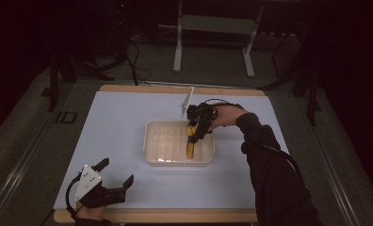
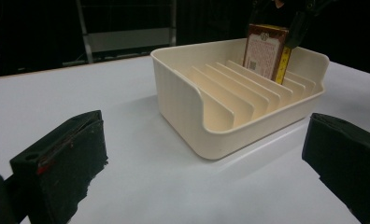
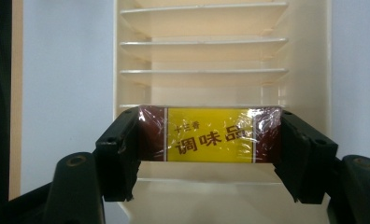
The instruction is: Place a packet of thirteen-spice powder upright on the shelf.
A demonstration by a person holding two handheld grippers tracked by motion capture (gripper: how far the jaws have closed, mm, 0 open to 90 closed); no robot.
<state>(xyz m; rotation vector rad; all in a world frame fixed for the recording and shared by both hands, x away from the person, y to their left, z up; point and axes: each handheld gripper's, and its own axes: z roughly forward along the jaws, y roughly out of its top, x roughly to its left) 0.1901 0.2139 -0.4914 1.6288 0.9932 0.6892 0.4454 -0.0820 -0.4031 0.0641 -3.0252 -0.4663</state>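
A cream plastic rack tray (image 1: pixel 151 141) with several upright dividers sits mid-table on the white mat. My right gripper (image 1: pixel 194 133) is shut on a flat seasoning box (image 3: pixel 209 134), brown with a yellow label. The box (image 1: pixel 190 147) stands on edge in a slot near the tray's right end. From the left gripper view the box (image 2: pixel 266 52) rises out of the far slots of the tray (image 2: pixel 188 107). My left gripper (image 1: pixel 117 171) rests open near the table's front left corner, with nothing between its black jaws (image 2: pixel 197 168).
A white mat (image 1: pixel 114 122) covers the wooden table (image 1: pixel 175 88). A small white card stands upright (image 1: pixel 188 100) just behind the tray. A metal stand frame (image 1: pixel 213 28) is on the dark floor beyond the table. The person's dark sleeve (image 1: pixel 269 165) crosses the right side.
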